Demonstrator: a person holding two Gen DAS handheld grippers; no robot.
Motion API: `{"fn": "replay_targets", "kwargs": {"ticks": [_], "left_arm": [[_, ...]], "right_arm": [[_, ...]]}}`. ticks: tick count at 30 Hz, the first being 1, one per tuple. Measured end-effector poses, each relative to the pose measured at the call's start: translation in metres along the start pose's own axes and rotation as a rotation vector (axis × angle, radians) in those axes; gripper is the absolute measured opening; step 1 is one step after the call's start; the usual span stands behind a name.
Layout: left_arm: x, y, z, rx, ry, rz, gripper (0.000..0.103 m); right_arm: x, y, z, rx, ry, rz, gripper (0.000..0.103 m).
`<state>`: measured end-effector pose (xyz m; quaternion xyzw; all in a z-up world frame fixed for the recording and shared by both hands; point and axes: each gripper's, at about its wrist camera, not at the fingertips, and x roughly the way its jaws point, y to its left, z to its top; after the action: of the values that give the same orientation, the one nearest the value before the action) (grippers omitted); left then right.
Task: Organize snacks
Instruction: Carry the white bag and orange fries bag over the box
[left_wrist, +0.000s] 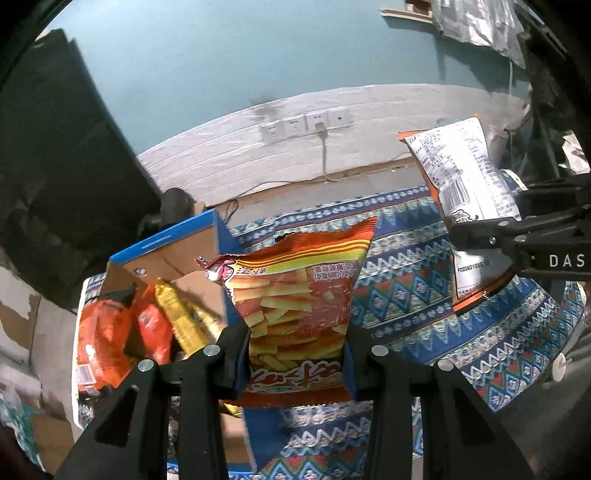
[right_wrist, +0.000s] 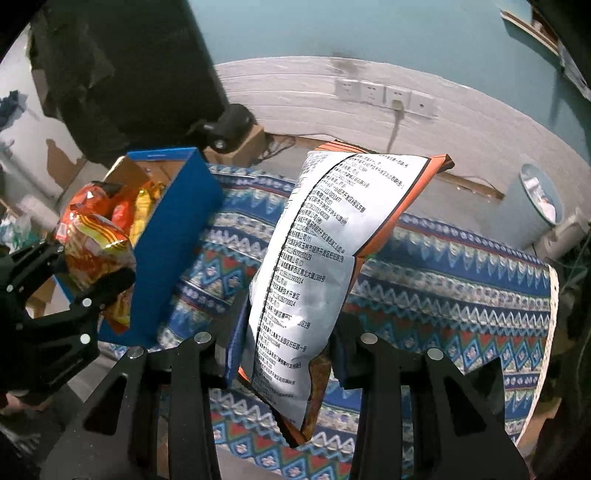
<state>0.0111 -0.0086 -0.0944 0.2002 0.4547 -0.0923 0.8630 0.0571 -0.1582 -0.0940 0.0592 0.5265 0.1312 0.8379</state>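
Two wrist cameras look forward, close over the patterned worktop toward the socket wall (both views share the blue box).

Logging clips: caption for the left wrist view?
Left gripper holds a fries snack bag beside the blue box.

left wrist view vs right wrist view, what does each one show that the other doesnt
Only the left wrist view shows the printed front of the fries bag held in the left gripper, and the packets lying inside the blue box.

Only the right wrist view shows the pale bin past the table's far edge, and the box's solid blue side wall.

Both show the two held bags, including the white-backed bag in the right gripper, the patterned tablecloth, the wall sockets and the box.
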Motion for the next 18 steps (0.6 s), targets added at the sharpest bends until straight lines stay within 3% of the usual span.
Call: {"fn": "replay_targets", "kwargs": {"ticks": [18], "left_arm": [[0.006, 0.099, -0.030, -0.178, 0.034, 0.057, 0.040]], "right_arm": [[0.034, 0.095, 0.046, -0.115, 0.032, 0.095, 0.037]]}}
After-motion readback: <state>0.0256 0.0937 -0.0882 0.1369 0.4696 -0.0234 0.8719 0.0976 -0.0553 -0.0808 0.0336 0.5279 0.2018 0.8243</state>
